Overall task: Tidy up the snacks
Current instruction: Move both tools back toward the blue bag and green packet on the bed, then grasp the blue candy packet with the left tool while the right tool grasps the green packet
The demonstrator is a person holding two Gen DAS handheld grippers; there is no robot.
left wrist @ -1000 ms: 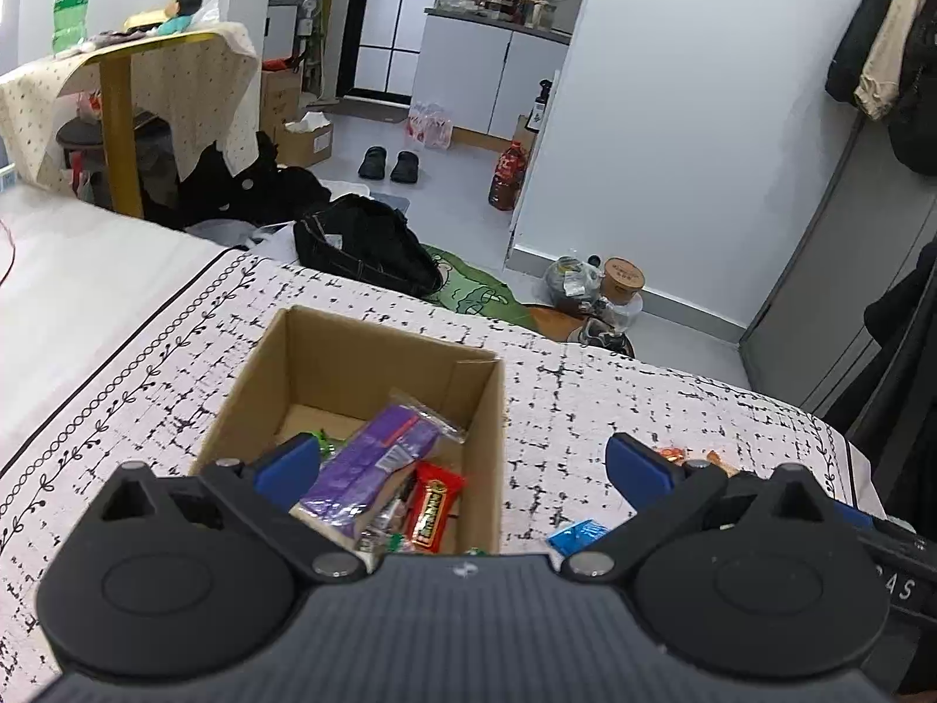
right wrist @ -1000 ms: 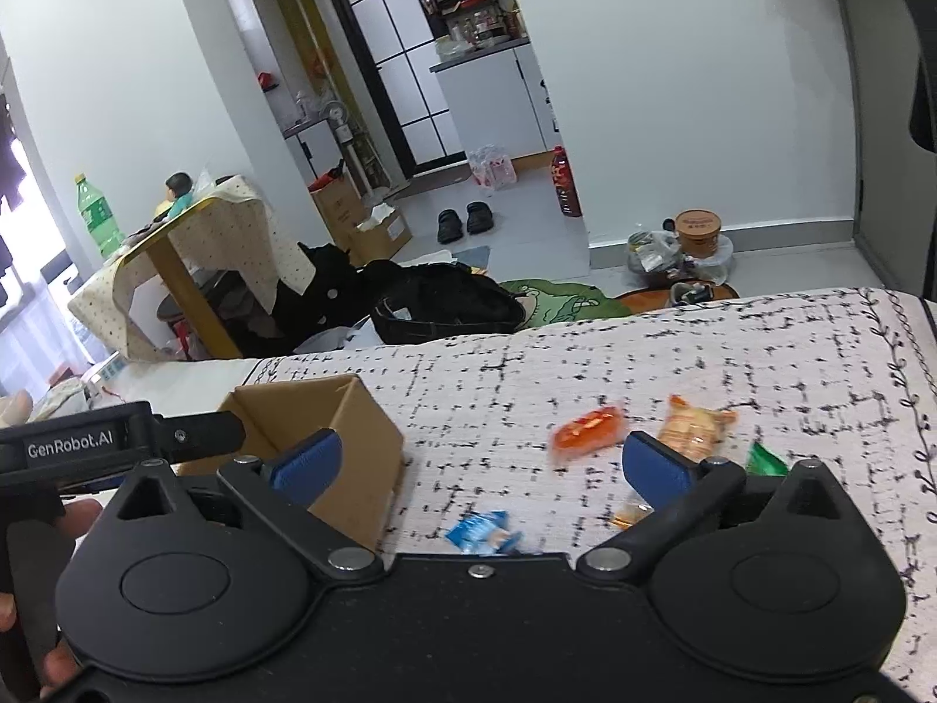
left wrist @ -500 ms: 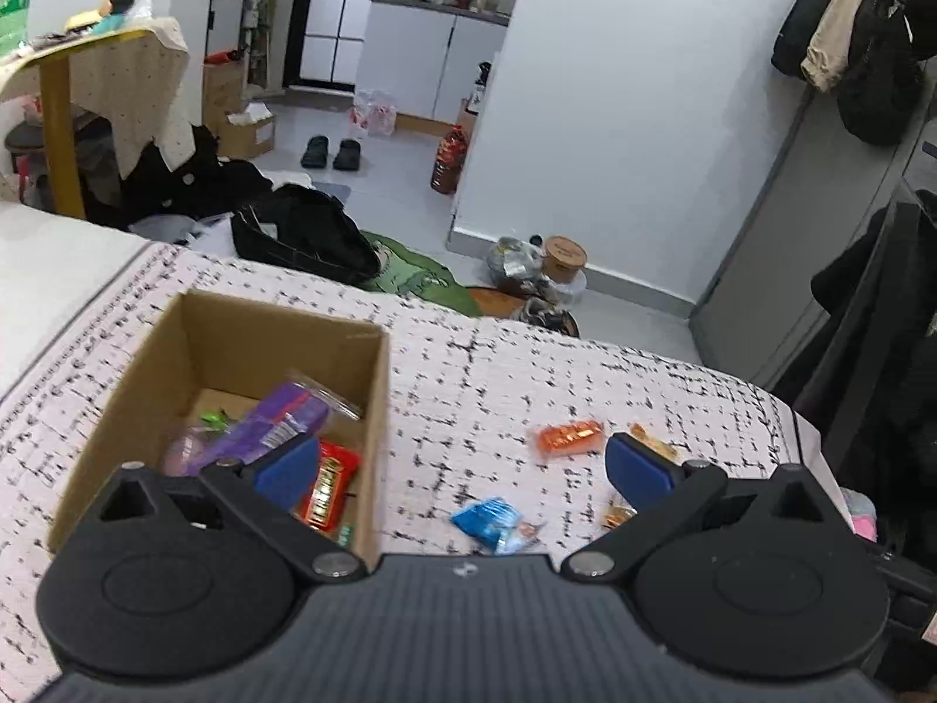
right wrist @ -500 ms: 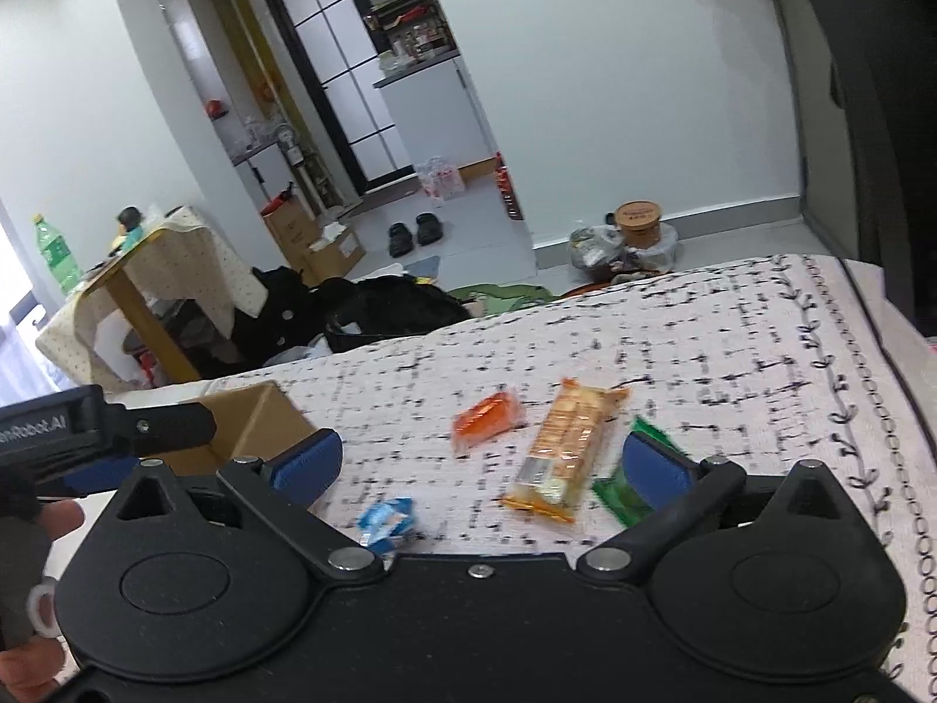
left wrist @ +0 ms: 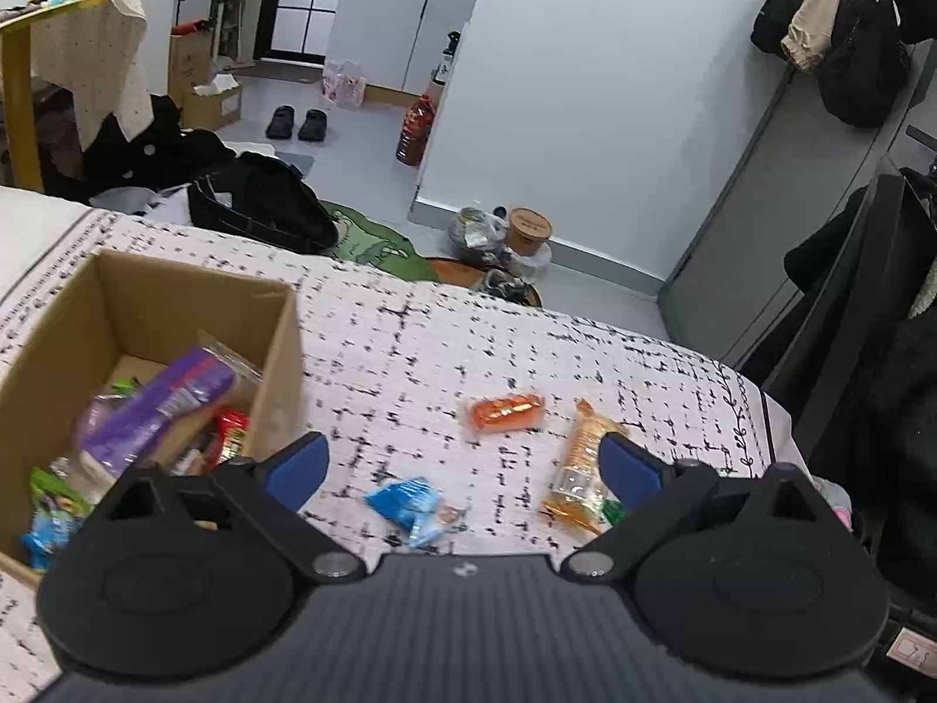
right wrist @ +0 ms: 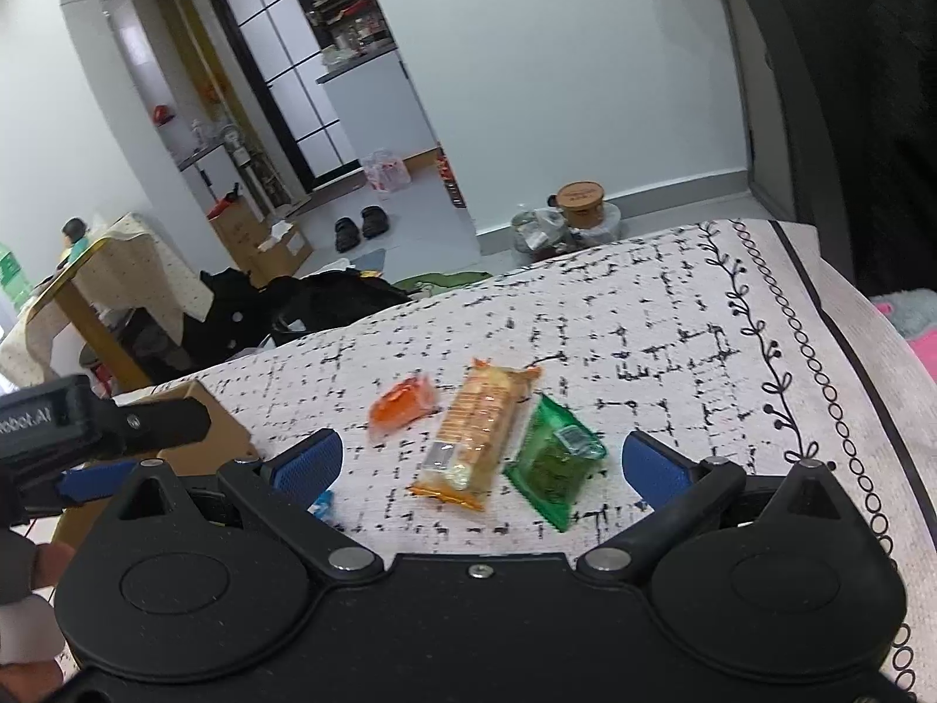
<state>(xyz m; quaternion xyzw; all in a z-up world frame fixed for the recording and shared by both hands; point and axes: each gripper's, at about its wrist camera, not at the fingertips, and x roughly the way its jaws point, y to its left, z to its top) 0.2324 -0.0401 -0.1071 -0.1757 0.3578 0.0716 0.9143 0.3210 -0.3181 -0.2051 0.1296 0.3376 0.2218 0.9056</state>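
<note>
Right gripper [right wrist: 477, 463] swung rightward; spread wide, empty, cracker pack [right wrist: 477, 439] between fingers

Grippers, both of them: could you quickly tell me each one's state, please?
Left gripper: open, holding nothing.
Right gripper: open, holding nothing.
</note>
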